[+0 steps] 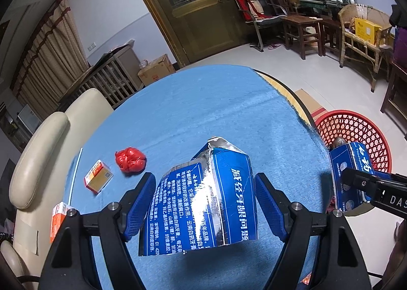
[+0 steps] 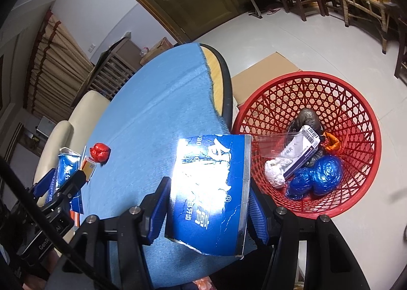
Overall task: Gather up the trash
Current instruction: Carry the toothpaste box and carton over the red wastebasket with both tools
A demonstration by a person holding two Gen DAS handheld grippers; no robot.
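The blue-clothed counter (image 1: 203,111) fills both views. Only the right wrist view looks into the red basket (image 2: 356,101) on the floor, with wrapped trash inside. The left hand-held gripper (image 1: 204,203) clamps a torn blue carton (image 1: 203,201); the right hand-held gripper (image 2: 207,208) clamps another blue carton piece (image 2: 211,188). Only the left view shows the small orange box (image 1: 98,179) clearly, beside a red wad (image 1: 131,159).

- The orange box (image 1: 58,221) is partly hidden behind the left gripper's frame.
- Glare washes out the print on the blue carton (image 2: 211,188).
- The dark lump (image 2: 306,122) in the basket is unidentifiable.
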